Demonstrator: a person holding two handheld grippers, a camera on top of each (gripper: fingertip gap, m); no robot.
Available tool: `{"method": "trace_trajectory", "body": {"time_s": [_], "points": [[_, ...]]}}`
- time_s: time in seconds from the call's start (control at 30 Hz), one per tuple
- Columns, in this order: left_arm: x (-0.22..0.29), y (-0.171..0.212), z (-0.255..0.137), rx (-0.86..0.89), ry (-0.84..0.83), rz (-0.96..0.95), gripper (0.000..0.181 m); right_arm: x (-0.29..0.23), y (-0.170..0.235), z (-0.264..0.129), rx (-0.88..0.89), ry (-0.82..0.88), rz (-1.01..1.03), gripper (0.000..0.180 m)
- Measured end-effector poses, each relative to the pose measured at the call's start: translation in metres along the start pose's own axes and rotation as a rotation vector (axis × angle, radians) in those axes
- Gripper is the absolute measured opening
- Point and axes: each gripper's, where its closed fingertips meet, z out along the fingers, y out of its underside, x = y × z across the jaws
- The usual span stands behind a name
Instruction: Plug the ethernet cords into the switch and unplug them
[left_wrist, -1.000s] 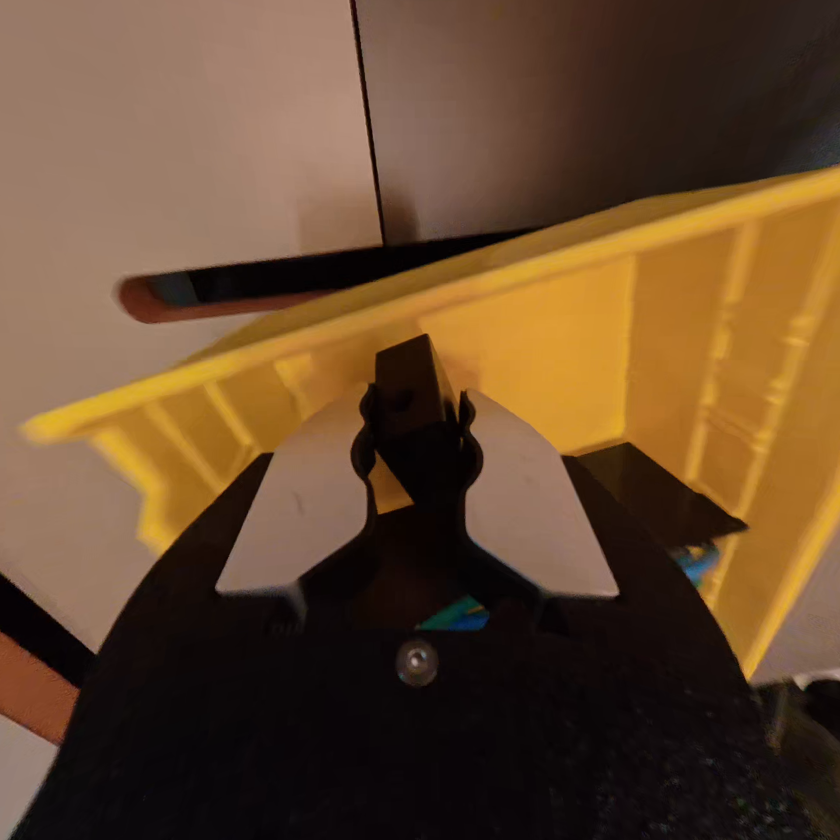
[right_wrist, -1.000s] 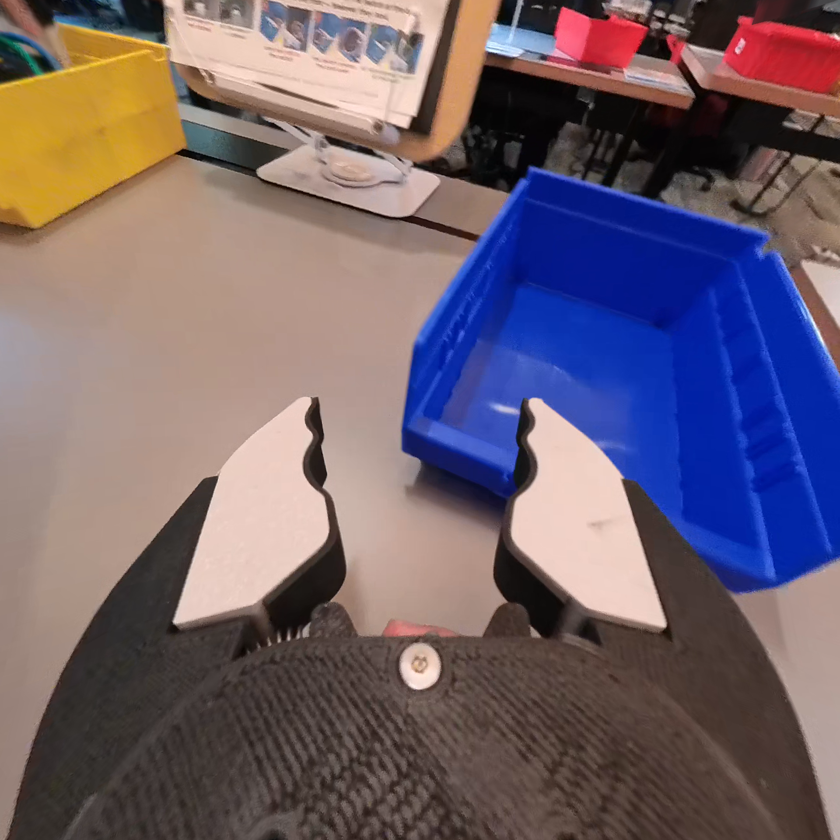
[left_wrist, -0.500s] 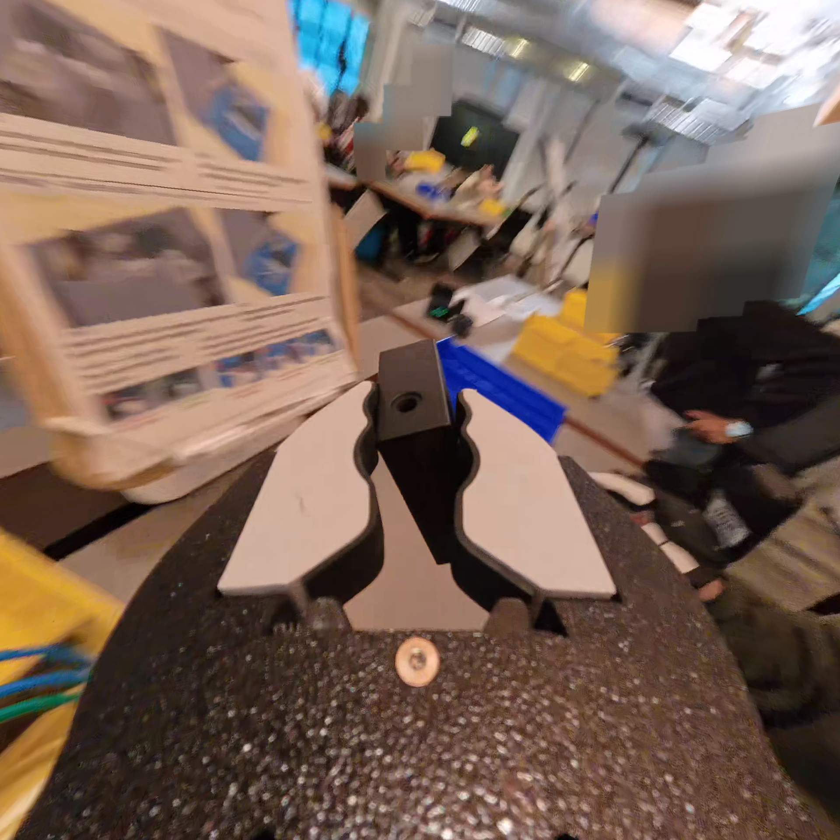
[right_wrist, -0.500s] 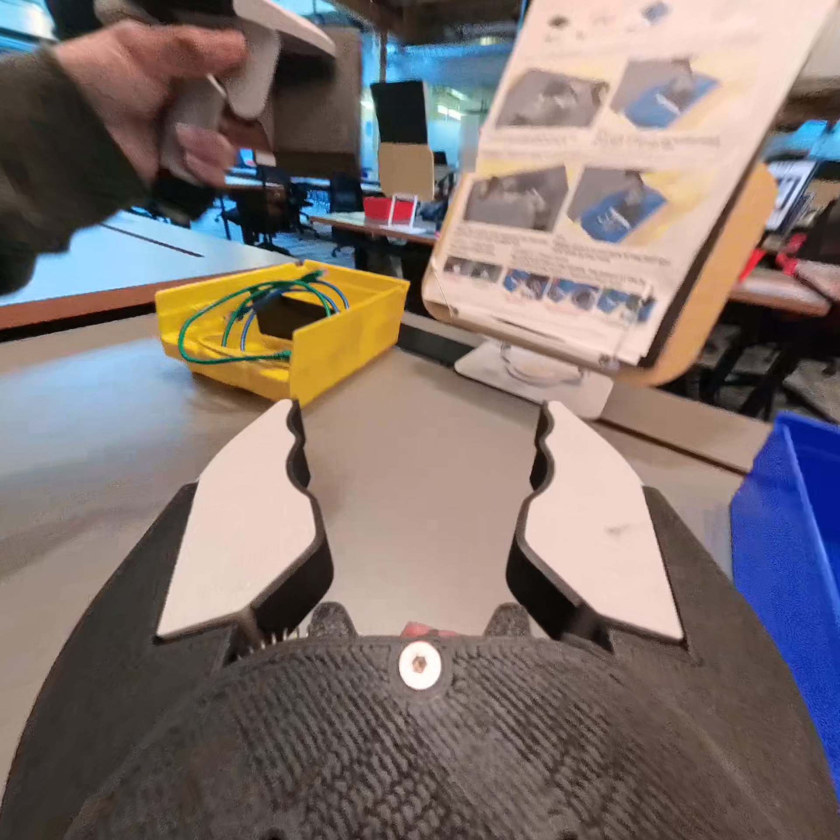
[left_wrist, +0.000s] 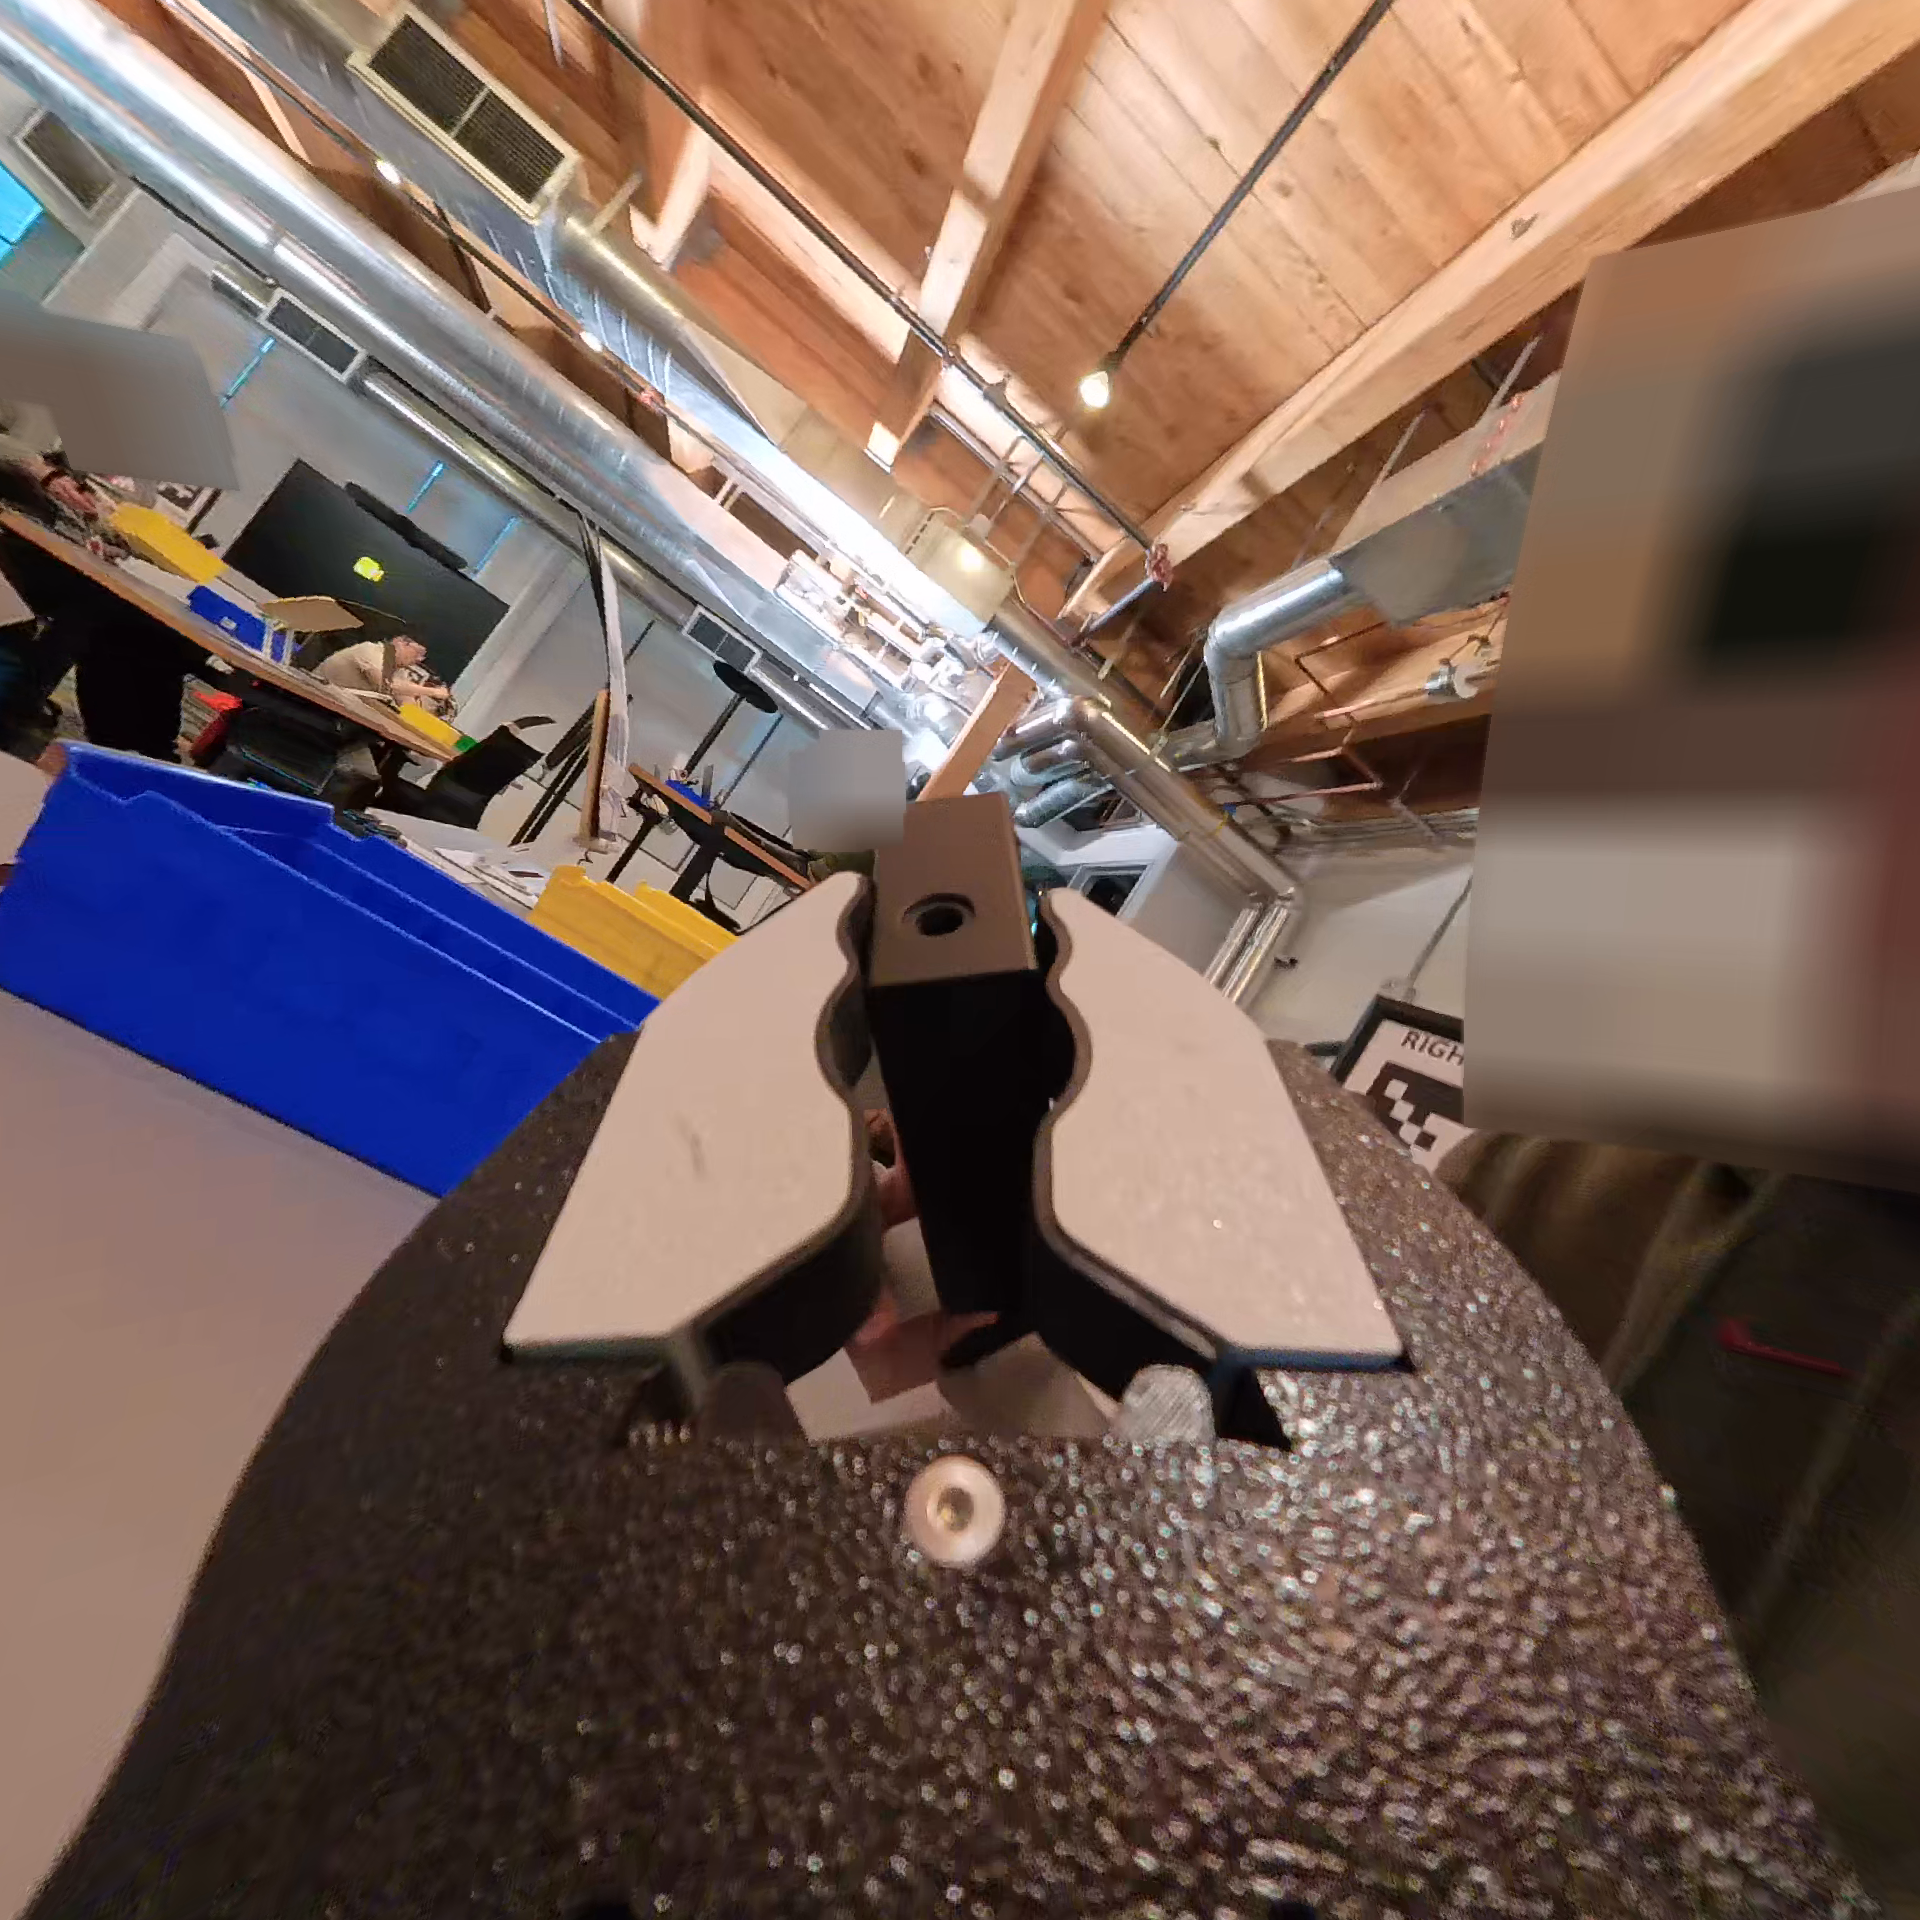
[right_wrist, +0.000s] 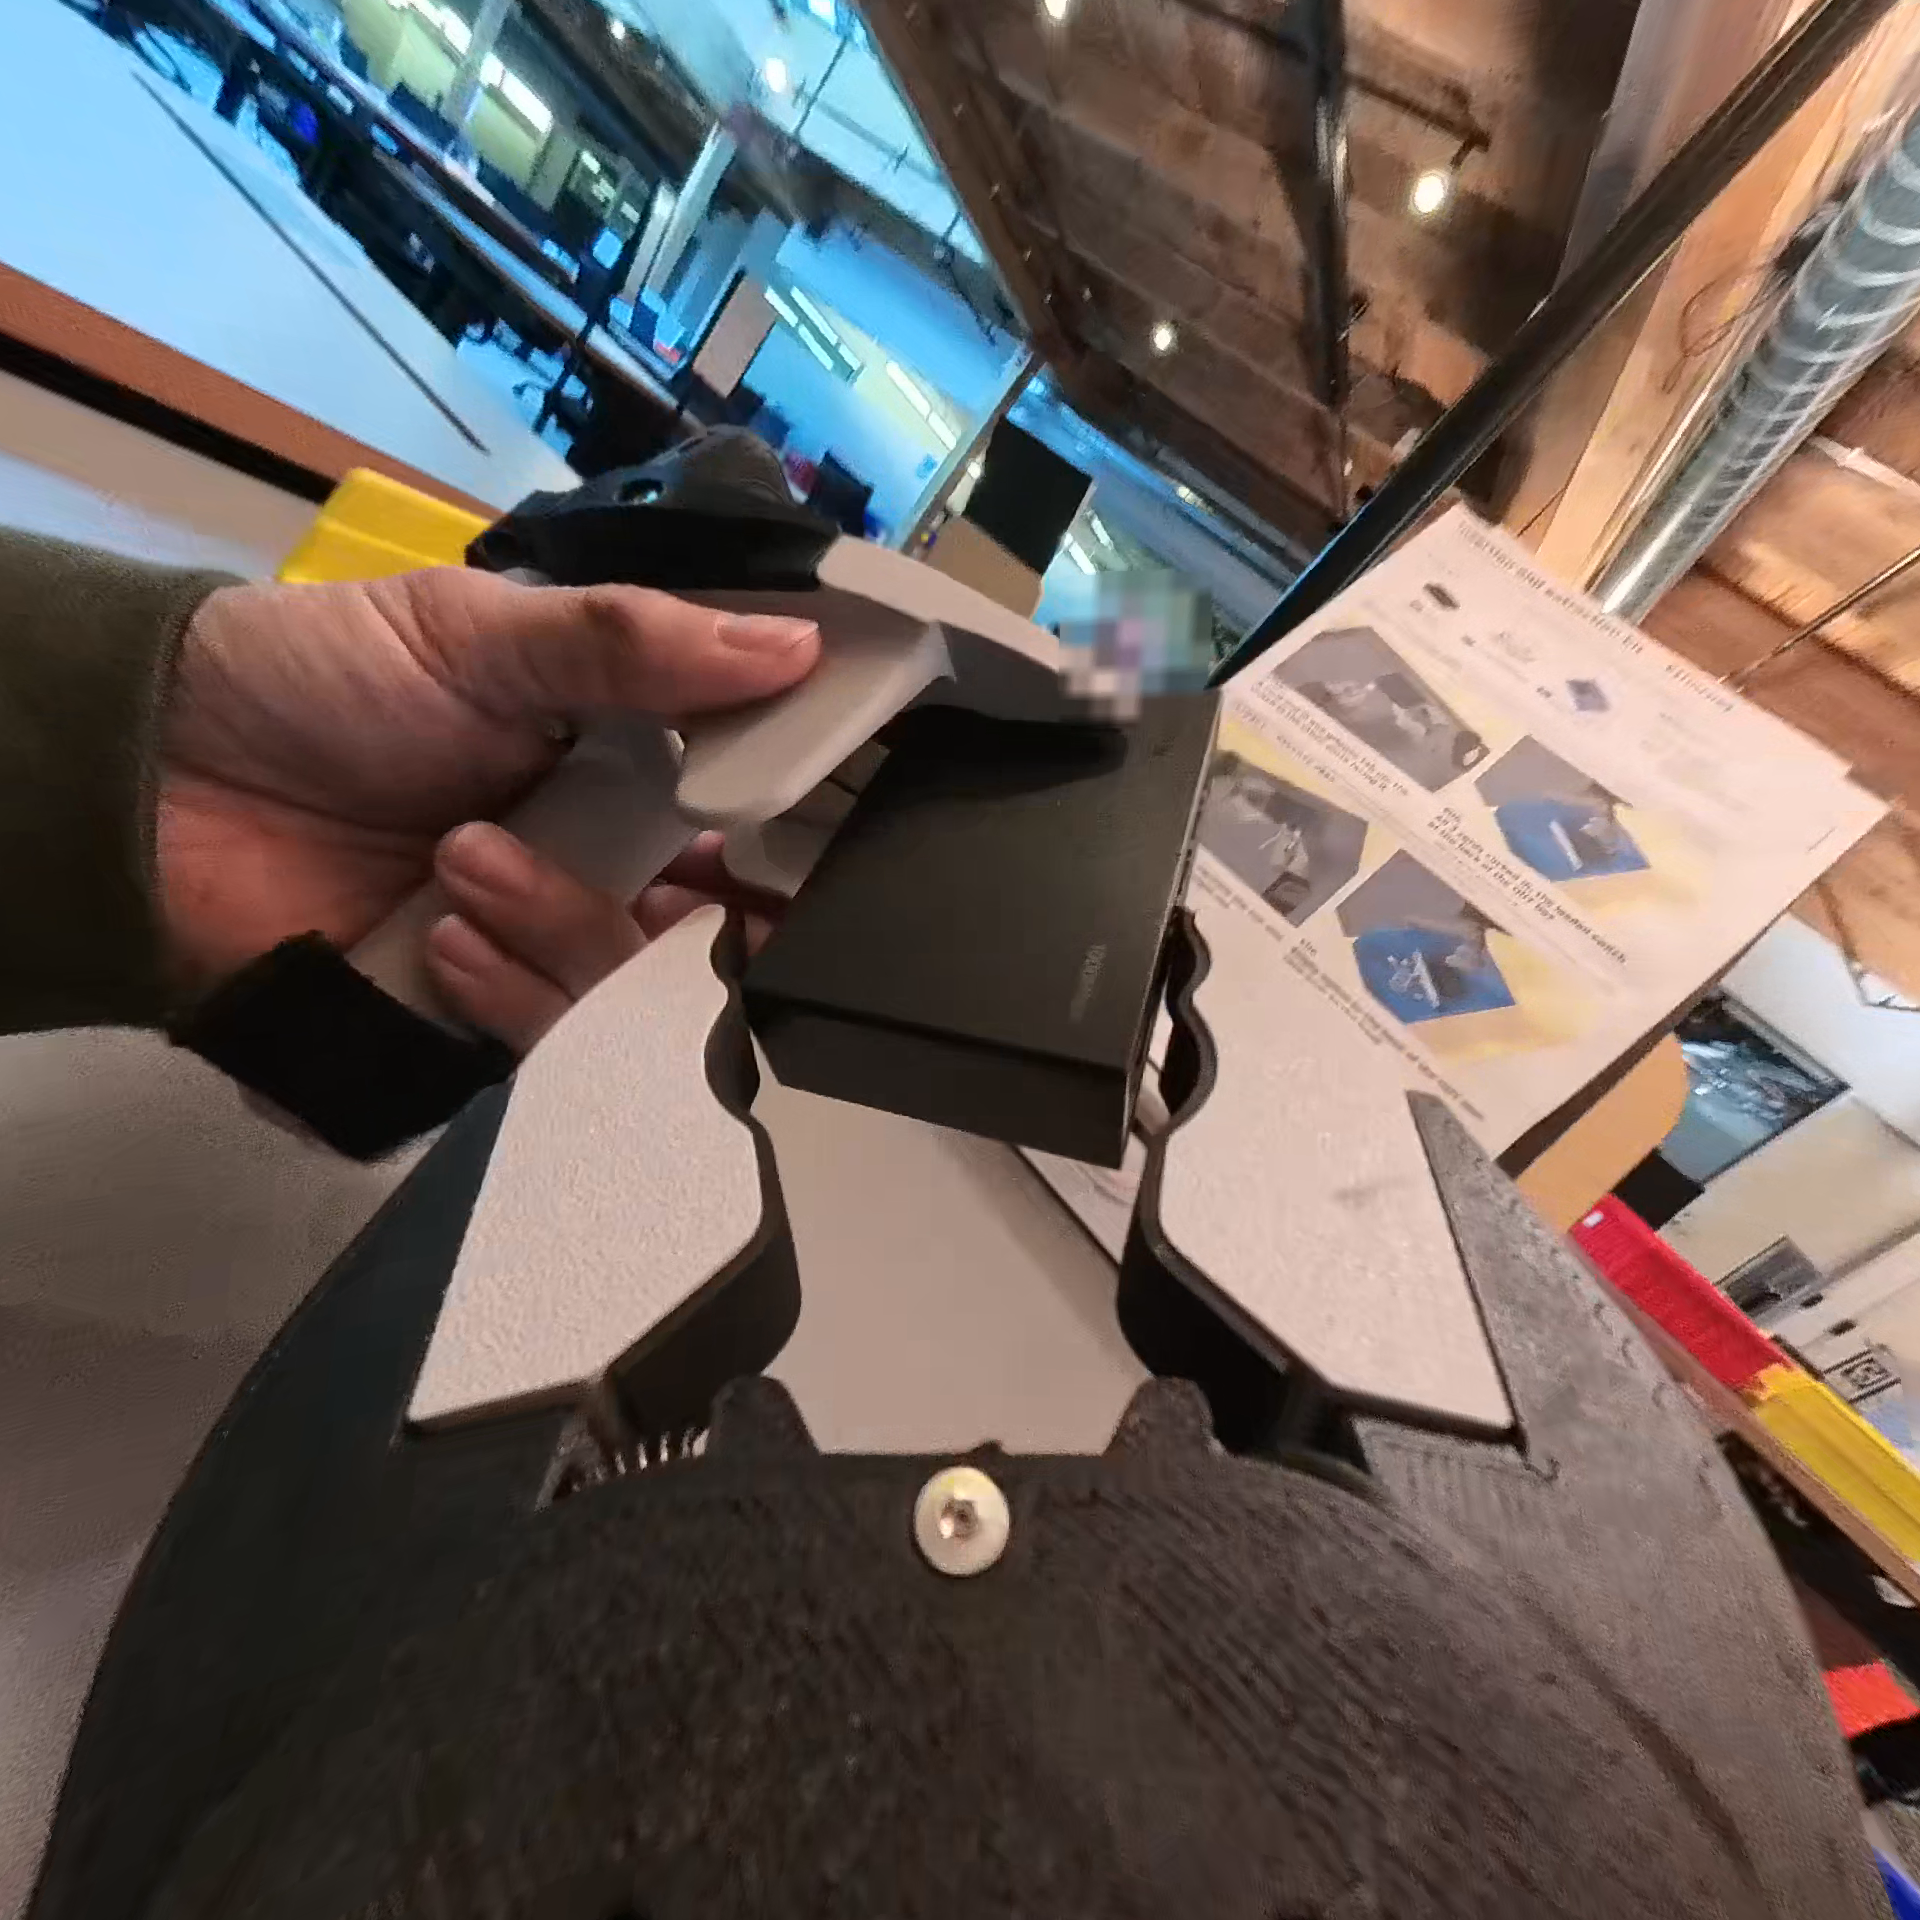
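Note:
My left gripper is shut on the black switch and holds it up in the air, end-on to the camera. In the right wrist view a hand holds that left gripper, and the switch reaches toward me. My right gripper has its two fingers against the sides of the switch's near end. No ethernet cords are in view.
A blue bin stands on the grey table to the left. A yellow bin sits behind the hand. An instruction sheet on a wooden stand is at the right, with red and yellow bins beyond.
My left gripper lifted the switch out of the yellow bin and swung it up toward my right gripper. My right gripper turned left and narrowed its fingers around the switch's end.

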Motion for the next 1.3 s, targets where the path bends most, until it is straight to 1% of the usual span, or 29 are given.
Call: {"method": "trace_trajectory", "body": {"time_s": [0.03, 0.1, 0.13, 0.17, 0.23, 0.27, 0.3, 0.33, 0.4, 0.43, 0.5, 0.57, 0.6, 0.63, 0.7, 0.77, 0.9, 1.0, 1.03, 1.1, 1.2, 1.3], "points": [[-0.003, 0.0, 0.0, -0.003, 0.014, -0.018, 0.029, 0.001, 0.002, 0.0, -0.011, -0.015, 0.006, 0.079], [-0.009, 0.004, 0.001, -0.058, 0.03, -0.057, 0.028, 0.005, 0.006, -0.001, -0.051, -0.039, -0.043, 0.076], [-0.015, 0.006, 0.001, -0.099, -0.002, -0.065, 0.03, 0.008, 0.01, -0.003, -0.078, -0.044, -0.089, 0.076], [-0.021, 0.008, -0.001, -0.139, -0.053, -0.055, 0.036, 0.012, 0.014, -0.007, -0.108, -0.032, -0.152, 0.076], [-0.033, 0.012, -0.007, -0.203, -0.19, 0.009, 0.045, 0.026, 0.021, -0.019, -0.163, 0.026, -0.325, 0.076], [-0.036, 0.015, -0.009, -0.235, -0.262, 0.042, 0.053, 0.03, 0.026, -0.026, -0.195, 0.041, -0.437, 0.075], [-0.037, 0.02, -0.009, -0.278, -0.328, 0.062, 0.071, 0.03, 0.031, -0.033, -0.228, 0.038, -0.557, 0.075], [-0.036, 0.028, -0.007, -0.337, -0.376, 0.075, 0.082, 0.028, 0.036, -0.039, -0.249, 0.026, -0.663, 0.075], [-0.026, 0.049, 0.0, -0.465, -0.398, 0.07, 0.096, 0.02, 0.042, -0.051, -0.265, -0.011, -0.815, 0.075], [-0.024, 0.061, 0.002, -0.53, -0.414, 0.03, 0.096, 0.017, 0.04, -0.056, -0.257, -0.01, -0.878, 0.075], [-0.018, 0.079, 0.004, -0.616, -0.403, -0.067, 0.096, 0.006, 0.035, -0.066, -0.234, -0.047, -0.918, 0.075], [-0.009, 0.089, 0.008, -0.63, -0.354, -0.191, 0.087, -0.004, 0.028, -0.075, -0.192, -0.065, -0.976, 0.075], [-0.003, 0.095, 0.008, -0.645, -0.32, -0.251, 0.085, -0.008, 0.029, -0.08, -0.198, -0.081, -0.999, 0.075], [0.002, 0.103, 0.007, -0.684, -0.302, -0.309, 0.081, -0.012, 0.028, -0.084, -0.19, -0.084, -1.019, 0.075], [0.007, 0.12, 0.003, -0.762, -0.282, -0.387, 0.078, -0.014, 0.029, -0.093, -0.186, -0.084, -1.056, 0.075], [0.013, 0.129, 0.004, -0.781, -0.251, -0.443, 0.072, -0.013, 0.03, -0.1, -0.189, -0.078, -1.095, 0.075], [0.014, 0.136, 0.008, -0.795, -0.222, -0.443, 0.071, -0.011, 0.032, -0.108, -0.184, -0.087, -1.1, 0.075], [0.012, 0.137, 0.012, -0.787, -0.211, -0.435, 0.07, -0.01, 0.034, -0.11, -0.149, -0.088, -1.045, 0.075], [0.011, 0.136, 0.014, -0.765, -0.201, -0.429, 0.07, -0.007, 0.034, -0.11, -0.143, -0.074, -0.992, 0.076], [0.008, 0.133, 0.016, -0.726, -0.188, -0.411, 0.07, -0.002, 0.038, -0.112, -0.164, -0.088, -0.81, 0.074], [-0.001, 0.125, 0.019, -0.637, -0.207, -0.404, 0.07, 0.0, 0.036, -0.114, -0.1, -0.106, -0.547, 0.081], [-0.014, 0.12, 0.018, -0.557, -0.25, -0.393, 0.07, 0.0, 0.029, -0.115, -0.02, -0.124, -0.265, 0.082]]}}
